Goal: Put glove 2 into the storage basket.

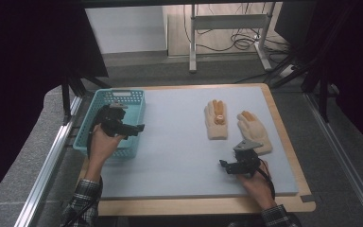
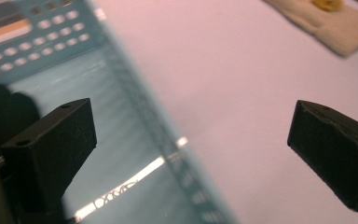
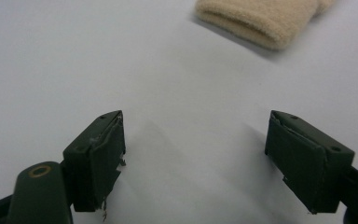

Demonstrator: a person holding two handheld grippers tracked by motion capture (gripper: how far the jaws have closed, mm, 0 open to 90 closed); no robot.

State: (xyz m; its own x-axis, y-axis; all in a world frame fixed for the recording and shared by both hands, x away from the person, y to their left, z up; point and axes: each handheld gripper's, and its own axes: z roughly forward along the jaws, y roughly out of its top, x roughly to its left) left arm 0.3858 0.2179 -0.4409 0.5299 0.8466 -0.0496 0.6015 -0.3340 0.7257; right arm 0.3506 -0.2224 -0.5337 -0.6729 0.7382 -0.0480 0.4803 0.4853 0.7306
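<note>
Right gripper (image 1: 226,165), jaws spread and empty, rests on the mat (image 1: 179,151) just short of the cuff of the nearer glove (image 1: 254,132). That glove lies lengthwise, fingers pointing away. Left gripper (image 1: 139,128), jaws also spread and empty, hangs over the basket (image 1: 123,97), well apart from the glove.

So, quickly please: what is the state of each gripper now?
Left gripper: open, holding nothing, over the basket edge.
Right gripper: open, holding nothing.
</note>
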